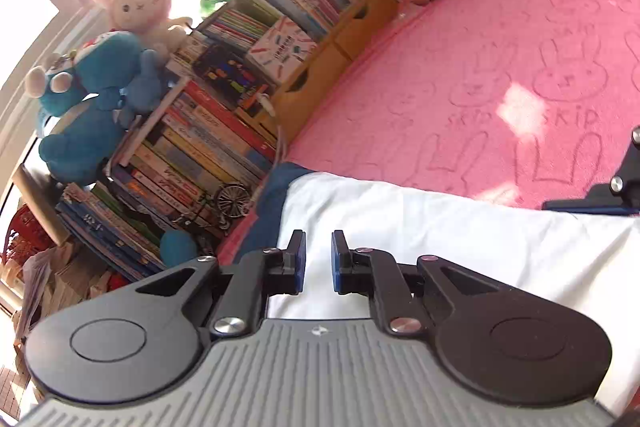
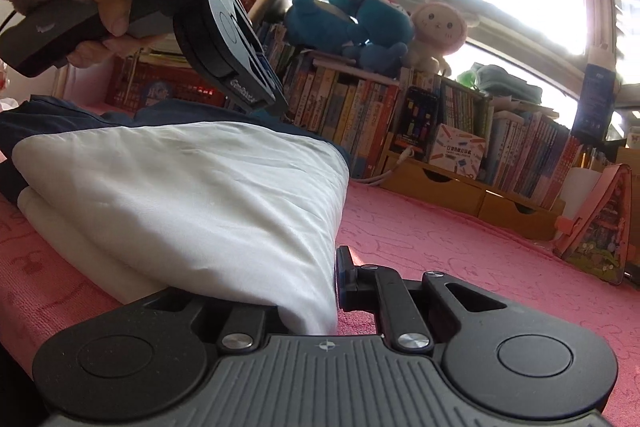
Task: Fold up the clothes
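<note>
A white and navy garment [image 1: 440,235] lies folded in layers on the pink bed cover [image 1: 500,47]. My left gripper [image 1: 319,261] hovers over its white top layer with a small gap between the pads, holding nothing. In the right wrist view the garment [image 2: 192,187] forms a thick white stack with a navy part behind. My right gripper [image 2: 320,291] sits at the stack's near corner, and the white cloth lies between its fingers, hiding the left finger. The left gripper [image 2: 276,107] shows above the stack's far edge.
A low shelf of books [image 1: 208,131] with plush toys [image 1: 100,95] on top runs along the bed's far side under a window. Wooden drawers [image 2: 460,187] and a pink toy house [image 2: 596,231] stand by the cover's edge.
</note>
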A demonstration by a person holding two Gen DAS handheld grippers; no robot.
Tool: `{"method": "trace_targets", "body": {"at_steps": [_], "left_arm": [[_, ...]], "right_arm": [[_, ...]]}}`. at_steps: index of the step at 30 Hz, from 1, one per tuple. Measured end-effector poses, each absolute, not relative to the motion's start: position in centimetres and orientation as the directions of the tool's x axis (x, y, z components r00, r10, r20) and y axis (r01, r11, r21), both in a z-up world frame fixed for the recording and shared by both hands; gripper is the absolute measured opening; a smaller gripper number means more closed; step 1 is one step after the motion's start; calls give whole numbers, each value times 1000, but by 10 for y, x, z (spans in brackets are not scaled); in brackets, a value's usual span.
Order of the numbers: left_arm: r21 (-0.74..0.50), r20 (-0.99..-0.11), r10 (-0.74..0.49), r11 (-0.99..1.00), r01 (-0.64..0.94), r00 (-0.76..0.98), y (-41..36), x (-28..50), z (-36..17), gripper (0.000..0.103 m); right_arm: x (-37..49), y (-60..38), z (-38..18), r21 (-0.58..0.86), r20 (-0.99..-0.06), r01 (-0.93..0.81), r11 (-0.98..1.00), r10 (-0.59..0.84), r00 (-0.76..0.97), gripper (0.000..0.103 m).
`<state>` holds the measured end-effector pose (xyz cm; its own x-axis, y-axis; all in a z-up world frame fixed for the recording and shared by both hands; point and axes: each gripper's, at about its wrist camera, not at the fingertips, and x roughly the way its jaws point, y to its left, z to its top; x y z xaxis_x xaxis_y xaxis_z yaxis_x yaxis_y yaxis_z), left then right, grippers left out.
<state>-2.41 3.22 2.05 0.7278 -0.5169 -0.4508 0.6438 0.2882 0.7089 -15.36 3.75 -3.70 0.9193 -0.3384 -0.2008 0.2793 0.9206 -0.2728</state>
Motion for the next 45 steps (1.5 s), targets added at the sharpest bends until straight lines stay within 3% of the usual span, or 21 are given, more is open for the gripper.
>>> {"method": "trace_targets", "body": {"at_steps": [4,9,12,22,32,38,45], "left_arm": [[717,-403,-431,399,571,807,44,19,10,14],[814,-357,-206,410,412,911,64,71,-4,10],[807,-385,-94,448,385,918,85,95,-12,9],[706,-378,-272,533,465,885,74,42,68,19],[668,-464,-219,550,501,859,52,56,26,18],[674,-456,-203,557,485,867,52,61,21,12],[670,-442,-214,567,480,871,54,59,20,10]], "right_arm": [[-159,37,-37,-281,-199,262,923,-323,925,13],[-165,39,-39,-288,-199,249,925,-312,929,14],[-170,41,-40,-298,-193,239,924,-304,933,15],[-172,38,-40,-284,-180,164,945,-220,959,17],[-184,31,-34,-283,-218,103,954,-168,961,19],[-221,36,-39,-391,-200,52,919,-140,970,18],[-246,32,-31,-382,-261,-3,924,-105,960,13]]}}
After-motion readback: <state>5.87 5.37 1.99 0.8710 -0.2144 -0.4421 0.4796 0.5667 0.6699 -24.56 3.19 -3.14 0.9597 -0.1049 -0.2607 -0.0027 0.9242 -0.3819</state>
